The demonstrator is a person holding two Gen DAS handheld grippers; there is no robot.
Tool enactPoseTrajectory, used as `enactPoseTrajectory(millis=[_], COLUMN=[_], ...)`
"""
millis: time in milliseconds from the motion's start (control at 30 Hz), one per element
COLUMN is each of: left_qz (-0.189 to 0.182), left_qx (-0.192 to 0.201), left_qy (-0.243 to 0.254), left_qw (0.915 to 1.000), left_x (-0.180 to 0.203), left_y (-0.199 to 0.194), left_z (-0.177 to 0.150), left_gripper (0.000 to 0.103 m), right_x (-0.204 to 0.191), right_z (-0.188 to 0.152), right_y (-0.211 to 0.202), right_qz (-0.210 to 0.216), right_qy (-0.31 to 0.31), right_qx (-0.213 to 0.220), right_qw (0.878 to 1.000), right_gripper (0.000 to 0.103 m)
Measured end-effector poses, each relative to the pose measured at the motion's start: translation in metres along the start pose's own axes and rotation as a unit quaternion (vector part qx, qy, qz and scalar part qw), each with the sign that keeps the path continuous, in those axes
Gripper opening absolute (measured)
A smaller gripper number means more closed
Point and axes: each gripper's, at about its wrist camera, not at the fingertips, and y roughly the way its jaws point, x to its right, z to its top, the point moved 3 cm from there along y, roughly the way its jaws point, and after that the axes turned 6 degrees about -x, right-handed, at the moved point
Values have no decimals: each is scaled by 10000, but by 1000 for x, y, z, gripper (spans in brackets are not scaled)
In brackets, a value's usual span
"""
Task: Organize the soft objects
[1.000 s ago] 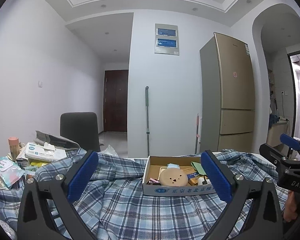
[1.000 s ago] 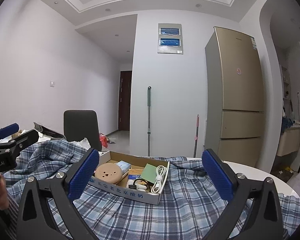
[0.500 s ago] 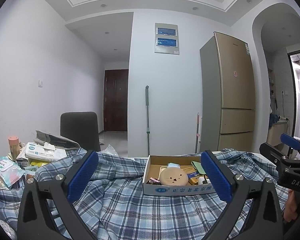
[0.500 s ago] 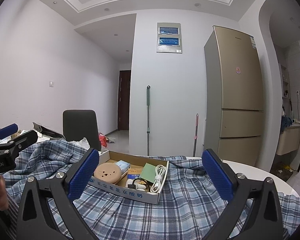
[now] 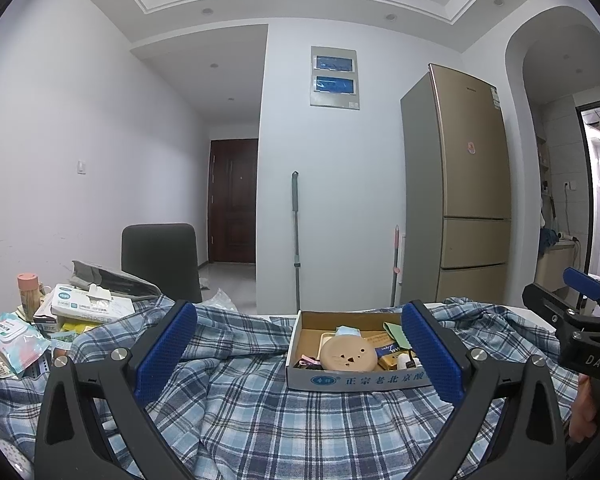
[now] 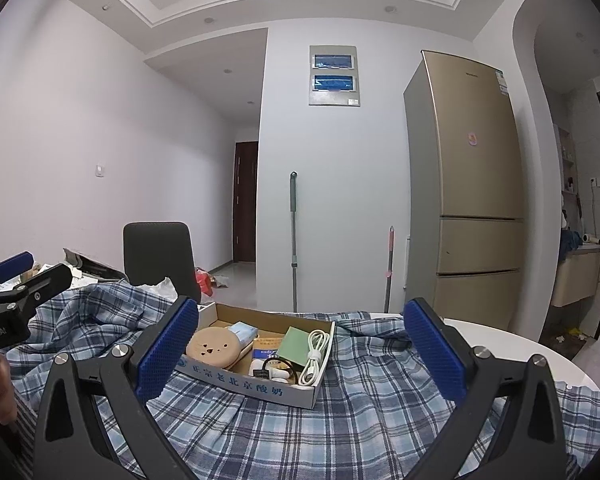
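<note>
A blue plaid shirt (image 5: 240,408) (image 6: 380,400) lies crumpled across the table. On it rests a shallow cardboard box (image 5: 356,381) (image 6: 240,385) holding a round tan cat-face item (image 5: 348,354) (image 6: 212,346), a white cable (image 6: 314,352), a green pad (image 6: 296,346) and small packs. My left gripper (image 5: 299,320) hovers open above the shirt, short of the box, with nothing between its blue pads. My right gripper (image 6: 301,312) is likewise open and empty, facing the box from the right. Each gripper also appears at the edge of the other's view, held by a hand.
At the left stand a tissue pack (image 5: 88,304), a wipes packet (image 5: 8,340) and a pink-lidded cup (image 5: 27,292). A dark chair (image 5: 160,260) is behind the table. The white round table edge (image 6: 520,352) shows at right, a gold fridge (image 5: 468,200) beyond.
</note>
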Motion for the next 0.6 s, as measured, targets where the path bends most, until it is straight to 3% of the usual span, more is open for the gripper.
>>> enactPoseTrajectory(millis=[600], left_qz=[-13], left_qx=[16], left_qy=[19], left_qw=[10000], left_x=[0], left_y=[-1], left_z=[0], left_gripper=[103], right_x=[0], right_z=[1], right_y=[0], right_qz=[-15], right_qy=[-18], right_qx=[-21], right_qw=[10000], right_gripper=[103])
